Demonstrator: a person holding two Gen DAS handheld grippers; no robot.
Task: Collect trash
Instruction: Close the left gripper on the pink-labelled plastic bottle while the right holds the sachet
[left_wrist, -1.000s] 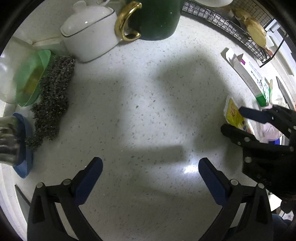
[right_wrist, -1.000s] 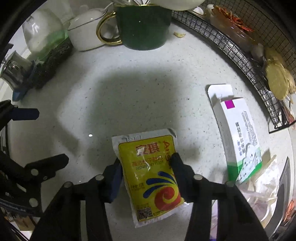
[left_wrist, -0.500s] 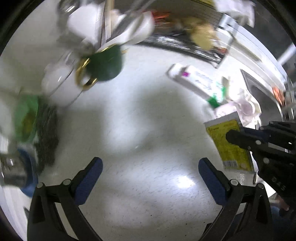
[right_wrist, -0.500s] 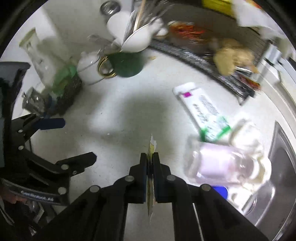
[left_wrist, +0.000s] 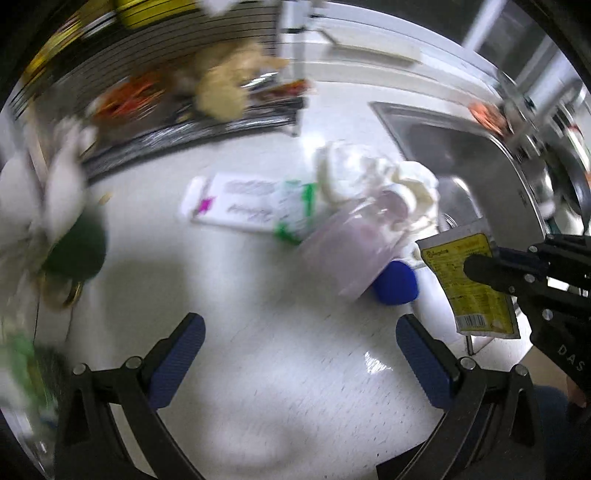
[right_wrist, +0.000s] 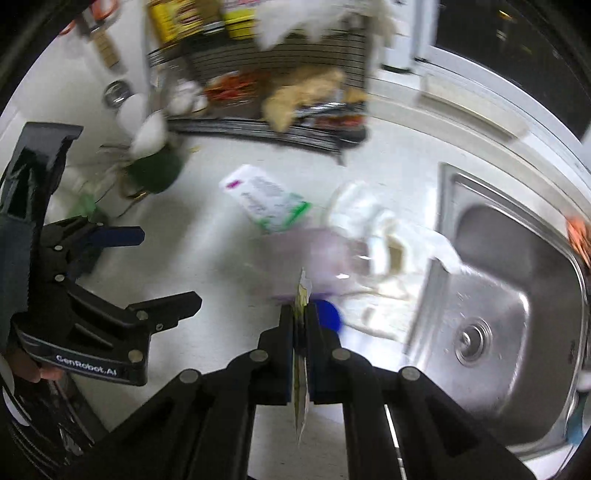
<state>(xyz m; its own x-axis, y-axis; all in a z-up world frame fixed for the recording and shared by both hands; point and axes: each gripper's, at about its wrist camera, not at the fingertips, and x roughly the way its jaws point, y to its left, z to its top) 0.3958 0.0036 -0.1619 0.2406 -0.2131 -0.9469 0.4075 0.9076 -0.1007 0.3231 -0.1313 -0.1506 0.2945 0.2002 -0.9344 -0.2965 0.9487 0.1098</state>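
Observation:
My right gripper (right_wrist: 300, 321) is shut on a yellow sachet (right_wrist: 302, 295), seen edge-on between its pads and lifted off the white counter (right_wrist: 207, 258). In the left wrist view the same sachet (left_wrist: 476, 299) hangs flat from the right gripper (left_wrist: 471, 264) at the far right. My left gripper (left_wrist: 301, 356) stands open above bare counter with nothing between its fingers. Ahead lie a white and green carton (left_wrist: 251, 203), a clear plastic cup (left_wrist: 351, 247) on its side, a blue cap (left_wrist: 395, 282) and crumpled white wrapping (left_wrist: 373, 177).
A steel sink (right_wrist: 498, 295) lies to the right of the counter. A black wire rack (right_wrist: 277, 125) with food runs along the back. A dark green mug (right_wrist: 155, 170) with utensils stands at the back left. The picture is motion-blurred.
The right gripper closed on the yellow sachet and lifted it off the counter. Both hands rose, rolled and swung right, bringing the sink, cup and carton into view.

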